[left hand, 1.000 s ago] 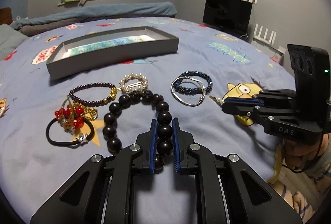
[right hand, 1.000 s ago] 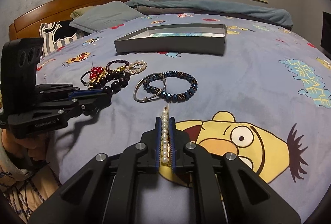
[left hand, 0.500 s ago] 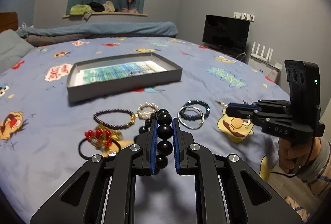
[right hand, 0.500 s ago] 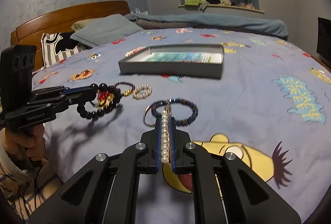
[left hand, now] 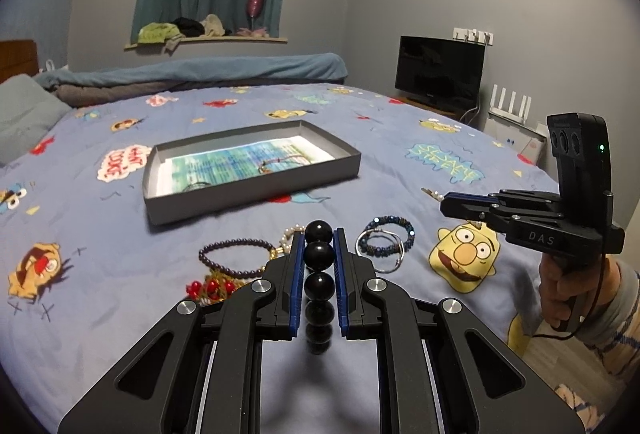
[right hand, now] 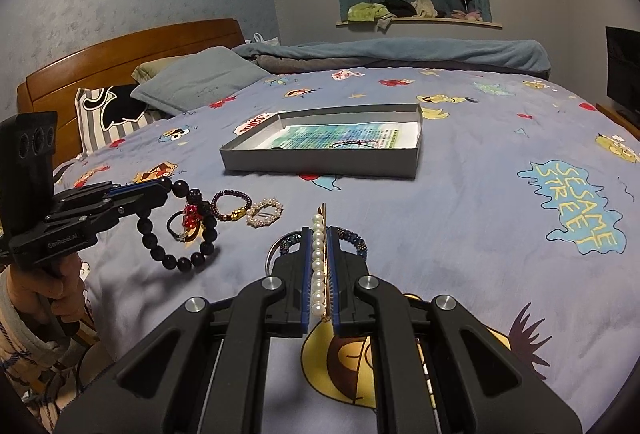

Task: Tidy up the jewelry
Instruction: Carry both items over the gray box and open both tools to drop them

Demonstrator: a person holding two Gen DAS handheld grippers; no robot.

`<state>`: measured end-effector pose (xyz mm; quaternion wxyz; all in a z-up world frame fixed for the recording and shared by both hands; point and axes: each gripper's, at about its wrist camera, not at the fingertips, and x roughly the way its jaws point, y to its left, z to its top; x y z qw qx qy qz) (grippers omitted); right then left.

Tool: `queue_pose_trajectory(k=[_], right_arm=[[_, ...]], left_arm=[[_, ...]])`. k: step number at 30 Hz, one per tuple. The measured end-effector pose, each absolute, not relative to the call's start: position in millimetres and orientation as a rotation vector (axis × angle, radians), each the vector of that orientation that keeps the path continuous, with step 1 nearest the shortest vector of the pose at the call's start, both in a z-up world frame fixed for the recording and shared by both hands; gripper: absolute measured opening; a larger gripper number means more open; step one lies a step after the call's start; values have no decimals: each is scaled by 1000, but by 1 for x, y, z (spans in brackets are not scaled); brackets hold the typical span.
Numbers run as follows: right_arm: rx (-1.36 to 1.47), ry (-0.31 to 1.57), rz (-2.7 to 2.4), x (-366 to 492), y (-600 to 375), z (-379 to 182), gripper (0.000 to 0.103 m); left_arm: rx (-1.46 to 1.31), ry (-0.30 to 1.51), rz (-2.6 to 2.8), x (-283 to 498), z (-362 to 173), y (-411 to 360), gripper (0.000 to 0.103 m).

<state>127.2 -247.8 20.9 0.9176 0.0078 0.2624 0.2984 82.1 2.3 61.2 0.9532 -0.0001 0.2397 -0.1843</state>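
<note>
Both grippers are loaded and held above the bedspread (right hand: 460, 218). The left gripper (left hand: 319, 254) is clamped on a black bead bracelet (right hand: 176, 230); from the right wrist view most of the loop hangs free below the fingertips. The right gripper (right hand: 320, 266) is pinched shut on a pearl hair clip (right hand: 318, 262), which lies lengthwise between the pads with its tip poking out in front. The grey tray (left hand: 352, 163), the likely destination, sits well ahead of both, open, with a printed paper liner and what looks like two thin cord pieces already inside; detail there is too fine to confirm. Risks, judged: the dangling bracelet loop may swing and catch the tray's near wall on the way in, or snag the pieces lying under it; the grip is on only a few round beads, so it could roll out. The slim clip could twist or slip if the pinch loosens, and the two grippers converging on one tray might collide. Count: two grippers, one tray, two pieces in hand. On the bedspread: one dark purple bead bracelet (right hand: 231, 205), one pearl ring-shaped piece (right hand: 264, 213), one red-beaded hair tie (right hand: 188, 220), one blue bead bracelet (left hand: 386, 234) with one silver bangle (left hand: 380, 254) overlapping it.
</note>
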Motion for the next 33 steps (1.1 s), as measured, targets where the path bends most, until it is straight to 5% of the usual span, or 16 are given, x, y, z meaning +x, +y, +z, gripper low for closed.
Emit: queue_pose_trajectory(k=[33], right_arm=[[29,505,610,205,-227,55,7]], left_arm=[[44,414,-323,156,112,27,15]])
